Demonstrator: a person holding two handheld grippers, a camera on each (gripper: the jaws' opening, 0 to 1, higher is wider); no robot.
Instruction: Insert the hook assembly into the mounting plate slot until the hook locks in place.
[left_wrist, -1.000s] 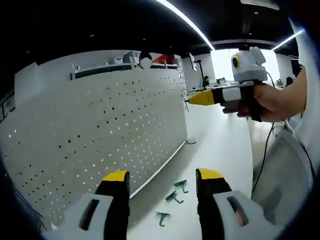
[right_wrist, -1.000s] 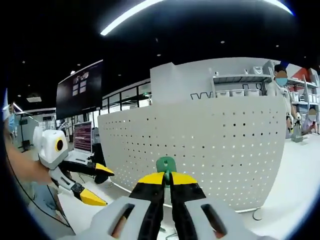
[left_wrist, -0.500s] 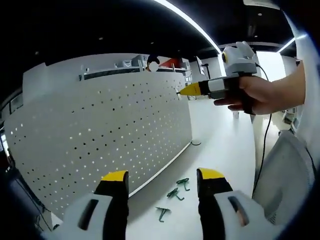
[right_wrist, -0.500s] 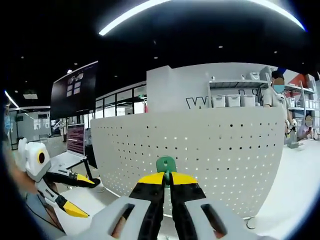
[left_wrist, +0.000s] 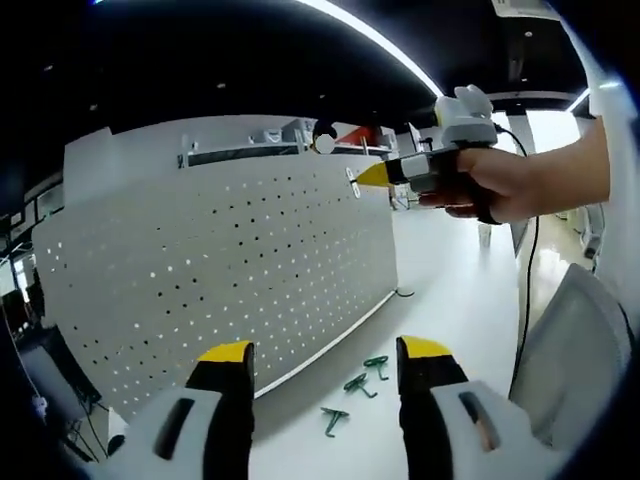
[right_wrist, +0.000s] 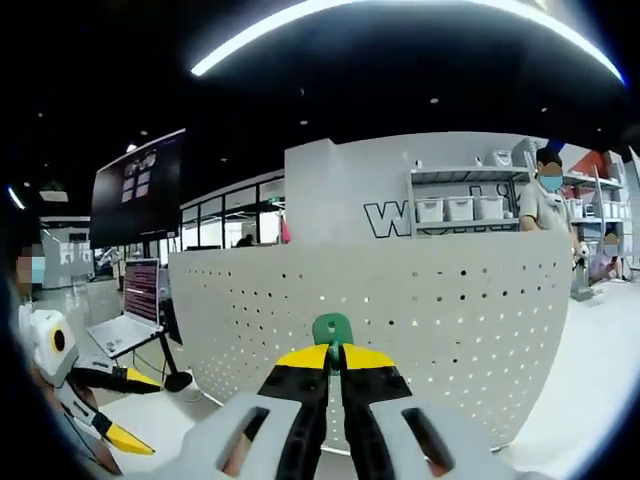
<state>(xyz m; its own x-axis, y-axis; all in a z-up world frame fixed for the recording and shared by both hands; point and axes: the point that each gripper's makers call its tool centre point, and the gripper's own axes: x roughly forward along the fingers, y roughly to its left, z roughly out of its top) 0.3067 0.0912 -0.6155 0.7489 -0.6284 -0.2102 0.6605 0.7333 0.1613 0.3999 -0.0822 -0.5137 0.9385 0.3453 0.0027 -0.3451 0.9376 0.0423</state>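
**Readable text: one letter on the back wall**

In the right gripper view a large outlined "W" (right_wrist: 384, 217) is showing on the white wall (right_wrist: 340, 190) behind the perforated panel (right_wrist: 400, 320), just left of the shelf of bins (right_wrist: 450, 208); whatever follows it is being hidden. The dark screen (right_wrist: 135, 198) and the laptop display (right_wrist: 140, 292) are carrying marks too small to read.
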